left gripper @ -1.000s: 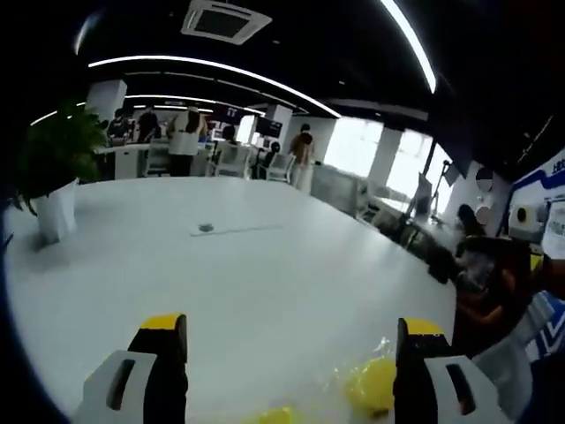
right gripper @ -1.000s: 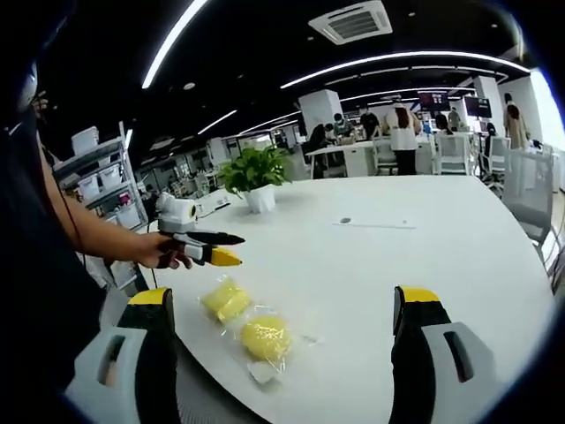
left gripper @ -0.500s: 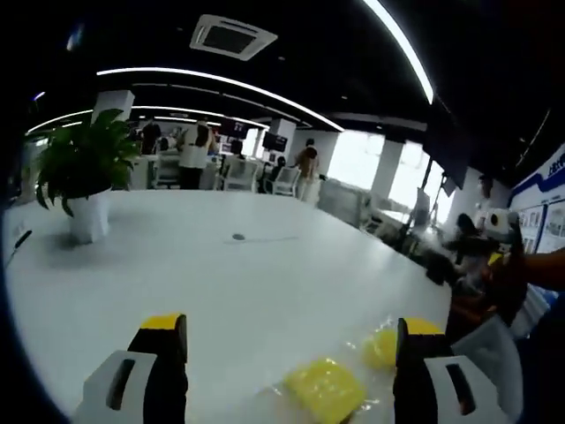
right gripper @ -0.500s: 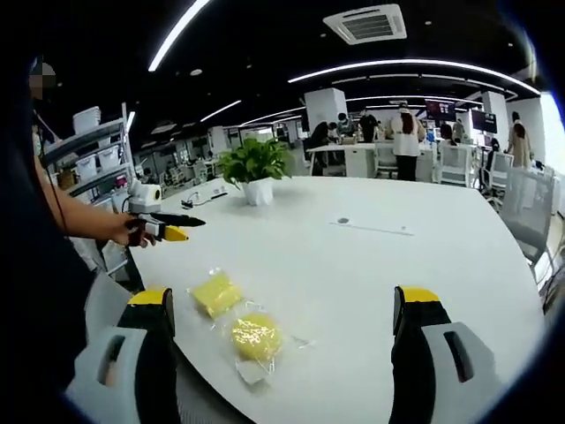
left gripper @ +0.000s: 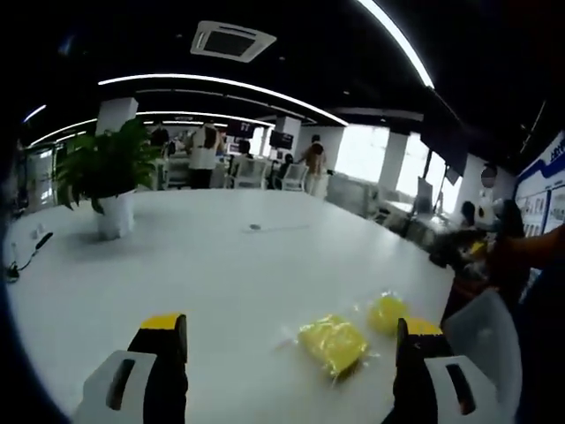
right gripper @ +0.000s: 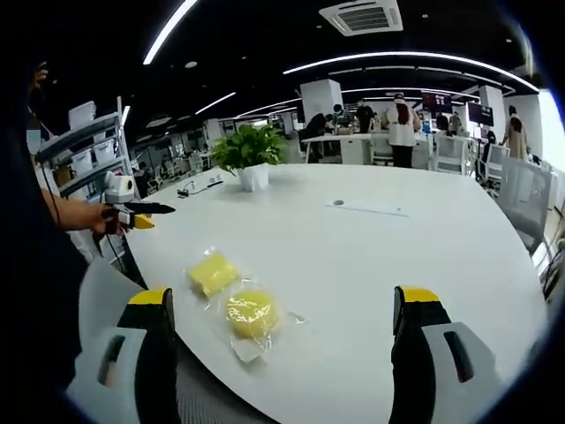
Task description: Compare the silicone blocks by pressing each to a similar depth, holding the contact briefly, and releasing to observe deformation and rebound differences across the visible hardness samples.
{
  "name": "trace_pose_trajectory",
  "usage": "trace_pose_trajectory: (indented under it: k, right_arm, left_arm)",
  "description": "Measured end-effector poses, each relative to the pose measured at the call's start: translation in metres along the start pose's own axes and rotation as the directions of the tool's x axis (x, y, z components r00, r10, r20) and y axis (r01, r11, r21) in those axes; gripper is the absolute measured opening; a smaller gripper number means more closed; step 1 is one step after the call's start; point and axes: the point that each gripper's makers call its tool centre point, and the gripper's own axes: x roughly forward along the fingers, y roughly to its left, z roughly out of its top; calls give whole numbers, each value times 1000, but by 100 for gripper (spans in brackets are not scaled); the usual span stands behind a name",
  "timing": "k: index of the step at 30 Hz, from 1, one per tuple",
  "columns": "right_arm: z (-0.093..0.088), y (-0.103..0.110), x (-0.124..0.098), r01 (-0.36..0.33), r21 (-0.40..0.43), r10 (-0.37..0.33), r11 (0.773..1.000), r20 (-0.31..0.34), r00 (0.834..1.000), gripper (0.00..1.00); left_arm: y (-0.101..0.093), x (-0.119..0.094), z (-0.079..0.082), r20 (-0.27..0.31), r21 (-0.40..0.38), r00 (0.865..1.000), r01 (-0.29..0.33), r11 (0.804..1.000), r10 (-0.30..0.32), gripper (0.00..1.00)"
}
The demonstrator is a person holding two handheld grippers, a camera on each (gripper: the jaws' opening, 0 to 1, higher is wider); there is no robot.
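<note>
You held both grippers wide open above the table (right gripper: 424,256). The square block (right gripper: 212,272) and round block (right gripper: 251,313) lay side by side, untouched. Press each gently, equally deep.

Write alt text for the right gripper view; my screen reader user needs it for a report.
Two yellow silicone blocks, a square one and a round one, lie in clear wrappers on a white table. The right tool hovers open above them. The left tool is held off the table's left edge.

Left claw (left gripper: 287,371) agape above table (left gripper: 177,265); yellow blocks (left gripper: 334,340) ahead.
</note>
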Motion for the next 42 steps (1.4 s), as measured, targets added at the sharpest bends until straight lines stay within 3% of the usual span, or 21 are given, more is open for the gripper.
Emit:
trace_pose_trajectory:
  k: [9,16,23,26,38,42]
  right_arm:
    - [-22,1,-9,11,18,-11,1000,-22,1000,97]
    - [-25,-3,-12,24,43,-24,999,-11,1000,97]
    - [-35,-7,-8,24,47,-23,999,-20,1000,97]
    - [-33,-6,-8,23,52,-22,998,-11,1000,97]
    - [-32,-6,-1,7,48,-6,999,-26,1000,97]
    - [-30,-6,2,0,43,1,999,-33,999,97]
  left_arm:
    - [2,-9,-14,-1,-31,1000,-4,1000,4,100]
    - [-1,-10,-10,26,-1,1000,-1,1000,1,100]
    - [-4,-10,-11,1,13,1000,1,1000,-1,100]
    - [-3,-13,-10,22,28,1000,0,1000,-1,100]
    - [5,-19,-15,9,2,1000,-10,1000,10,100]
    - [3,-24,-10,25,4,1000,-11,1000,11,100]
